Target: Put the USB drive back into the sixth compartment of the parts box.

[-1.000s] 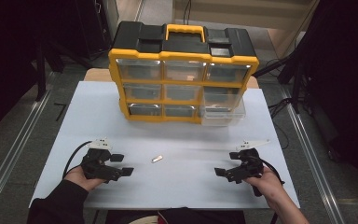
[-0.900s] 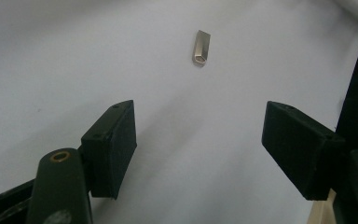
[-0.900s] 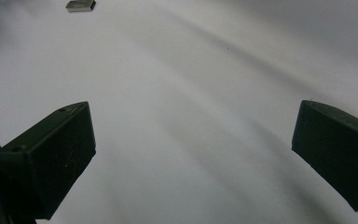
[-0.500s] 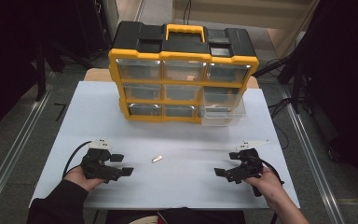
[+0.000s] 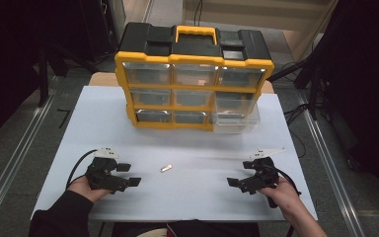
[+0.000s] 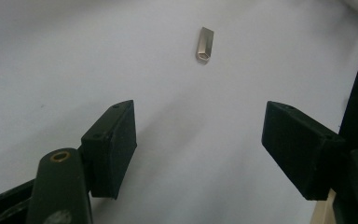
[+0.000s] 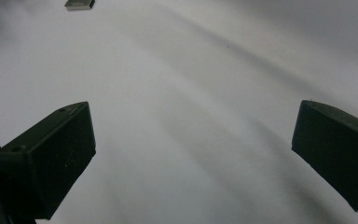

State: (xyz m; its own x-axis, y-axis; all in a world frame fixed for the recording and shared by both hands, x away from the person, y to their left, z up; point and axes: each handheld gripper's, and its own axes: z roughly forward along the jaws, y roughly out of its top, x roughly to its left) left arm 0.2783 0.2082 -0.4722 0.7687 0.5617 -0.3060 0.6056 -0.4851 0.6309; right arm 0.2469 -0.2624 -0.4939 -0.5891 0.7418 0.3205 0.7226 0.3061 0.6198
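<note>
High view alone shows the organizer [image 5: 195, 79]; both claws [image 5: 128, 175] [image 5: 234, 183] gape empty near the metal piece [image 5: 166, 168].

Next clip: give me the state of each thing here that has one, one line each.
Left gripper: open, nothing between the jaws, resting on the table.
Right gripper: open, nothing between the jaws, resting on the table.
Metal piece: lying flat on the white table, between the grippers, untouched.
Organizer: upright at the back.
Bottom right drawer: pulled out; the other drawers shut.
</note>
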